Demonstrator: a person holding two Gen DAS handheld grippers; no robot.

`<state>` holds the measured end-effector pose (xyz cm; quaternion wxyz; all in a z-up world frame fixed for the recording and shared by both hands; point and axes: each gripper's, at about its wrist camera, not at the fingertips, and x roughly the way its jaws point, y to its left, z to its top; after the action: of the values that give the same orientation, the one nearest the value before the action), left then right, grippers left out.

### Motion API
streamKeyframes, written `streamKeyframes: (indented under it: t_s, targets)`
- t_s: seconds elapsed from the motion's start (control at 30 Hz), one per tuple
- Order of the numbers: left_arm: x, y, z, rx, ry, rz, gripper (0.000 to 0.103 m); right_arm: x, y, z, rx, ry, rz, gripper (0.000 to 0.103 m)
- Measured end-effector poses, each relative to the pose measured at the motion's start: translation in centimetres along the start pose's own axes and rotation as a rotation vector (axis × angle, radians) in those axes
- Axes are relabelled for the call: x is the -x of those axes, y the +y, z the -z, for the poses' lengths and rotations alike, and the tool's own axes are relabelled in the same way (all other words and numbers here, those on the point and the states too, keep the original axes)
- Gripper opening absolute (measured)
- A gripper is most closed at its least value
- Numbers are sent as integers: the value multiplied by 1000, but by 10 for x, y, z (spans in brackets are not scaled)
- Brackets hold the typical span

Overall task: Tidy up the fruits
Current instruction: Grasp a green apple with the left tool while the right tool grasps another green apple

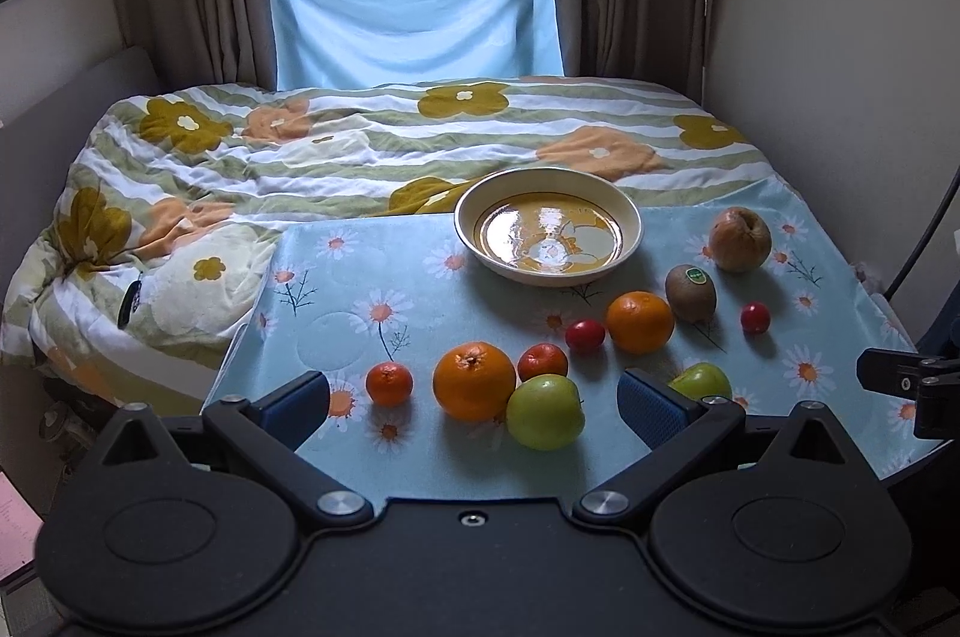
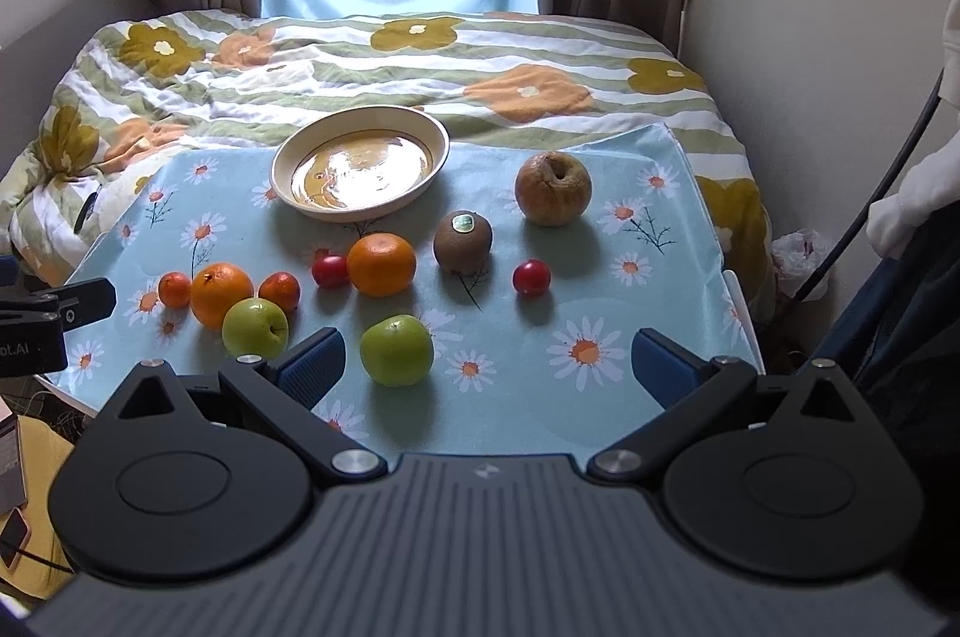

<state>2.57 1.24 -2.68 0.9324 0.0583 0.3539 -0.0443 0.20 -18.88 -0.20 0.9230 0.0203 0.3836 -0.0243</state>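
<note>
Fruit lies loose on a blue daisy-print tablecloth (image 1: 336, 313). A cream bowl (image 1: 624, 208) with an orange inside stands empty at the far edge; it also shows in the right wrist view (image 2: 441, 139). Near me lie two green apples (image 1: 545, 412) (image 2: 396, 350), two oranges (image 1: 474, 380) (image 1: 639, 321), two small tangerines (image 1: 389, 384) (image 1: 542, 361), two red tomatoes (image 1: 585, 335) (image 1: 755, 318), a kiwi (image 1: 691, 293) and a brown apple (image 1: 740, 239). My left gripper (image 1: 474, 406) is open and empty above the near fruit. My right gripper (image 2: 489, 364) is open and empty, with a green apple between its fingers' line.
A bed with a flowered striped quilt (image 1: 372, 139) lies beyond the table. Curtains and a blue cloth (image 1: 414, 1) hang at the window. A wall stands close on the right (image 1: 840, 37). The other gripper's tip shows at the right edge (image 1: 906, 385) and left edge (image 2: 54, 313).
</note>
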Motion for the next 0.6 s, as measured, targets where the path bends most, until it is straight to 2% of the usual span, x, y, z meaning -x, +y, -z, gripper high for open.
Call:
streamKeyframes:
  t_s: [0.27,0.6]
  targets:
    - [-37,-24,26,-97,-28,-33,103,-47,-12,20,98,17,-107,103]
    - [-92,-43,43,-60,17,-26,102,-103,-11,44,227,24,-230,103]
